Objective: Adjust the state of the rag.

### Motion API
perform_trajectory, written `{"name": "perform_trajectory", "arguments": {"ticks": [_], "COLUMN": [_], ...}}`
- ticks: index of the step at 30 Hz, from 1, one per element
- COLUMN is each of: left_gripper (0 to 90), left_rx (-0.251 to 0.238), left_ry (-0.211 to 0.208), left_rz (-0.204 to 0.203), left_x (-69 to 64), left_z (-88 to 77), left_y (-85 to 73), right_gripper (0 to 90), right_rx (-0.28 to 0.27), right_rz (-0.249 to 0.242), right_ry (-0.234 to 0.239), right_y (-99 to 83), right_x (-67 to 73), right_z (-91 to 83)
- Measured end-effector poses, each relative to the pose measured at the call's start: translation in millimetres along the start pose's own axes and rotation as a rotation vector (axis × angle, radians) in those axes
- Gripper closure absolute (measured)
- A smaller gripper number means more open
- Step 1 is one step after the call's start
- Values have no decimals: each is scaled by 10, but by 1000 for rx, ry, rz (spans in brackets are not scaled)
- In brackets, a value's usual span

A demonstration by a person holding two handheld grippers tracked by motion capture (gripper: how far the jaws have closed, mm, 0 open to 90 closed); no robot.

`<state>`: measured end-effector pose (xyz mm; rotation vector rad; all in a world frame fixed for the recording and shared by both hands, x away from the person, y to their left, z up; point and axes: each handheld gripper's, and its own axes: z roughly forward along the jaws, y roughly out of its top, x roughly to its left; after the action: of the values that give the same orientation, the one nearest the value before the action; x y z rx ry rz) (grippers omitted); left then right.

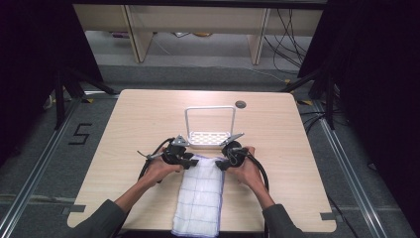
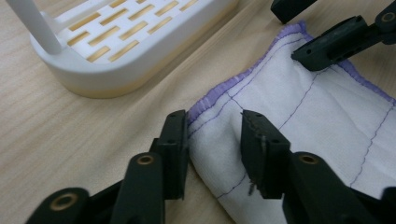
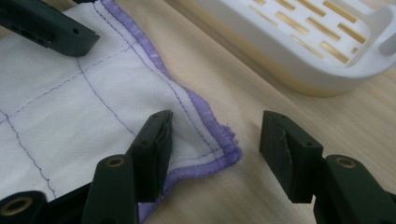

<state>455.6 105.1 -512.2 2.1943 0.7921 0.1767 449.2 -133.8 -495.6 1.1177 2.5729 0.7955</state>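
the cloth [image 1: 200, 193] lies flat on the table [image 1: 133, 124], its far edge just short of the white rack [image 1: 210, 130], its near end at the table's front edge. it looks light, soft and limp, so it should sag and fold once lifted; the purple-hemmed far corners are the best hold. the left gripper [image 2: 215, 140] straddles one corner with a bunched fold between its jaws, not visibly pinched; the right gripper [image 3: 215, 140] stands spread around the other corner.
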Motion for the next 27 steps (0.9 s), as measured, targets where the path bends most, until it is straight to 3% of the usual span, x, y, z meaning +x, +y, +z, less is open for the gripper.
{"name": "perform_trajectory", "arguments": {"ticks": [3, 5, 7, 8, 10, 11, 12, 15, 18, 19, 20, 23, 24, 27], "left_gripper": [693, 731, 758, 758, 778, 785, 793, 802, 806, 809, 810, 812, 813, 815], "left_rx": [-7, -26, -13, -31, -17, -31, -30, -15, -23, -41, -41, -50, -62, -90], "left_ry": [-7, -16, -24, -24, -23, -23, -22, -20, -22, -20, -20, -23, -23, -24], "left_rz": [4, -14, 9, -7, 19, 4, 10, 34, 31, 6, 6, 16, 9, 10], "left_x": [7, -4, -1, -19, -17, -33, -36, -24, -32, -51, -51, -53, -62, -94], "left_z": [1, 11, 2, 14, 5, 13, 9, -7, -10, -19, -19, -76, -91, -170], "left_y": [-10, -20, -20, -22, -19, -20, -20, -18, -15, -14, -14, 4, 9, 40], "right_gripper": [514, 543, 583, 601, 635, 658, 708, 788, 808, 820, 824, 829, 830, 832], "right_rx": [0, -10, -4, -6, -18, -29, -29, -48, -31, -31, -45, -60, -42, -81], "right_rz": [23, 15, 34, 31, 15, -14, 36, 49, 44, 34, 1, 27, 22, -2], "right_ry": [23, 33, 50, 55, 64, 71, 71, 104, 112, 103, 106, 97, 112, 103], "right_y": [-11, -15, -19, -20, -26, -25, -38, -63, -61, -51, -49, -41, -34, -2], "right_x": [-7, -12, 6, 5, -2, -18, 14, 16, 24, 36, 20, 55, 58, 78], "right_z": [-5, 1, -5, -4, -3, 4, 7, 14, -12, -14, -15, -40, -97, -207]}}
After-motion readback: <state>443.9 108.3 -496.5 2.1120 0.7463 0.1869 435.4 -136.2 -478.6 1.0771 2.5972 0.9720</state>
